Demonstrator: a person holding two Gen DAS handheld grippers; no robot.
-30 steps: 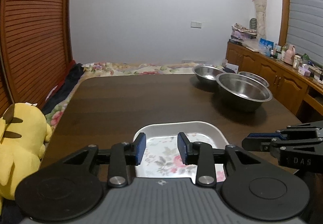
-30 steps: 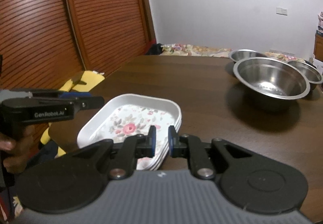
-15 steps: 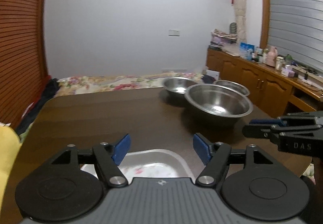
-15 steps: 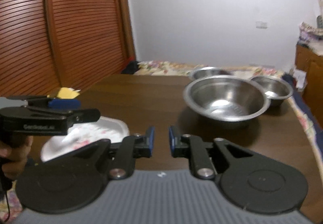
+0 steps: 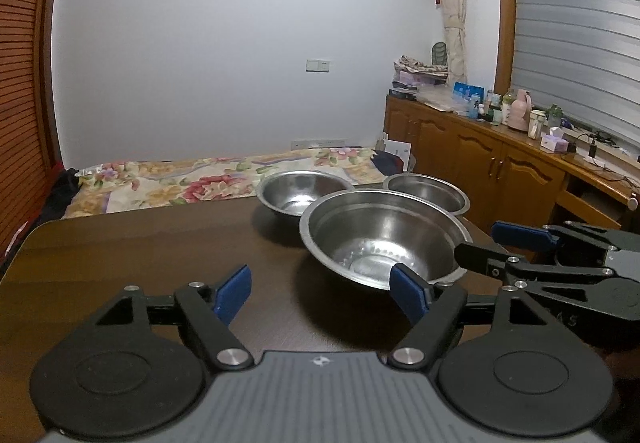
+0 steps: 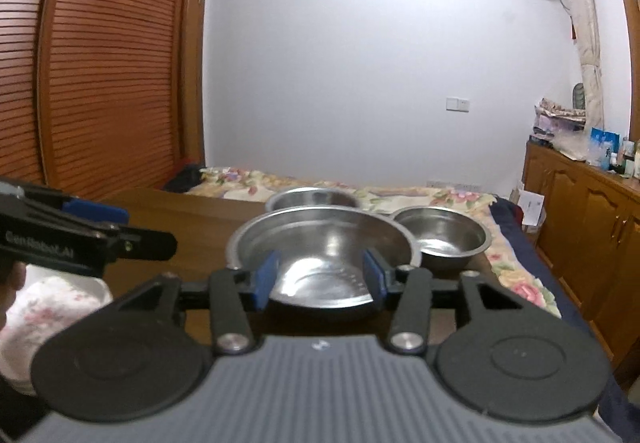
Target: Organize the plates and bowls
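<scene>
Plainly the big bowl (image 6: 320,255) is the thing in hand: it sits on the table (image 5: 140,243) toward the right side, nearest of three steel bowls, with a mid bowl (image 5: 300,195) just behind it and a small bowl (image 6: 440,239) just beside it on the right. Clustered like that, they look ready for nesting, and the big one would serve as the base.

The right gripper (image 6: 320,279) faces it squarely, fingers spread wide with nothing between the pads, the near rim framed in the gap. From this view I cannot tell whether the pads touch the rim or hang short of it. That spread probably suits a pinch on the rim wall. The left gripper (image 5: 320,293) is likewise parted and empty, hovering over bare table left of the bowl; its right finger (image 5: 408,293) overlaps the bowl's near edge in the picture, though contact is unclear.

The plates (image 6: 48,307), white with a floral print, lie at the near left, below the left gripper in the right view, seemingly already stacked.

Room is best to the left, where the dark table runs open to its far edge. On the right the small bowl sits close to the table's edge, with a bed (image 5: 200,179) beyond and a cabinet (image 5: 500,171) along the wall, so a nudge rightward risks pushing it off.
</scene>
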